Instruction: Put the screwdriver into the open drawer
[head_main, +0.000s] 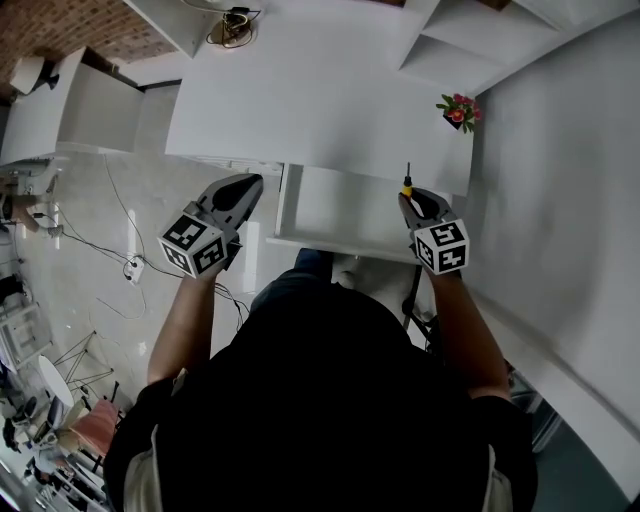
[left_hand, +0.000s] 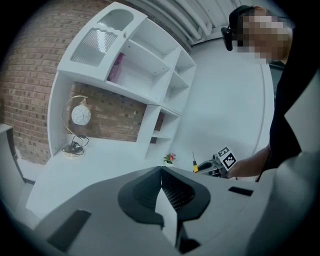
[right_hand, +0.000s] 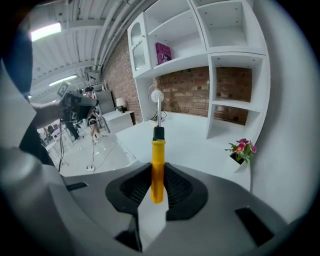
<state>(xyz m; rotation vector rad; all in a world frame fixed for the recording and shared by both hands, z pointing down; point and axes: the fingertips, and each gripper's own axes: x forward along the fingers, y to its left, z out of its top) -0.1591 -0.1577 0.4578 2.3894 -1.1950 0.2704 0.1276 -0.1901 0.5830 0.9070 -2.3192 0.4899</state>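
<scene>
A screwdriver (right_hand: 157, 160) with a yellow handle, black collar and metal shaft sticks out forward from my right gripper (right_hand: 158, 187), which is shut on its handle. In the head view the right gripper (head_main: 414, 203) hovers over the right part of the open white drawer (head_main: 335, 212), and the screwdriver (head_main: 407, 182) points toward the desk. In the left gripper view the screwdriver (left_hand: 196, 165) shows small in the distance. My left gripper (head_main: 245, 188) hangs left of the drawer, above the floor, jaws together with nothing between them (left_hand: 161, 172).
A white desk (head_main: 300, 90) lies beyond the drawer, with a small flower pot (head_main: 458, 110) at its right corner and a globe lamp (left_hand: 77, 125) at the back. White shelving (right_hand: 210, 45) stands above. Cables (head_main: 110, 245) trail on the floor at left.
</scene>
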